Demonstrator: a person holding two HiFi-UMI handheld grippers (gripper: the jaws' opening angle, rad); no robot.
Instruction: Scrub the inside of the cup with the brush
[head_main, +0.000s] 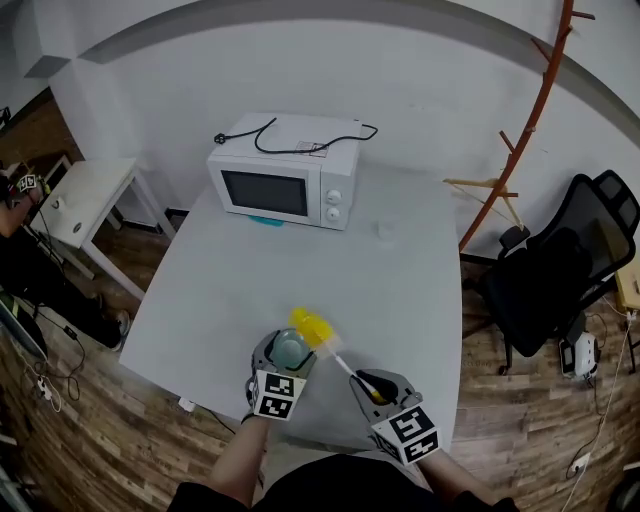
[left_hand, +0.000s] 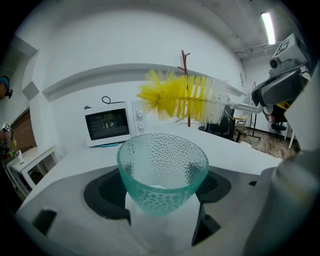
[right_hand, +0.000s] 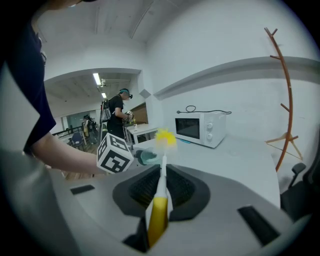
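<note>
Left gripper (head_main: 287, 354) clamps the dimpled teal glass cup (left_hand: 162, 172); right gripper (head_main: 370, 388) pinches the yellow-bristled brush (left_hand: 180, 97), bristles above left jaws. We should angle it down, centred, before twisting.

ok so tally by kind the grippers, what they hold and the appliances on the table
grippers: 2, the left gripper and the right gripper
cups: 1, the teal glass cup, in the left gripper
brushes: 1, the yellow brush, in the right gripper
microwaves: 1, the white microwave
total: 5
</note>
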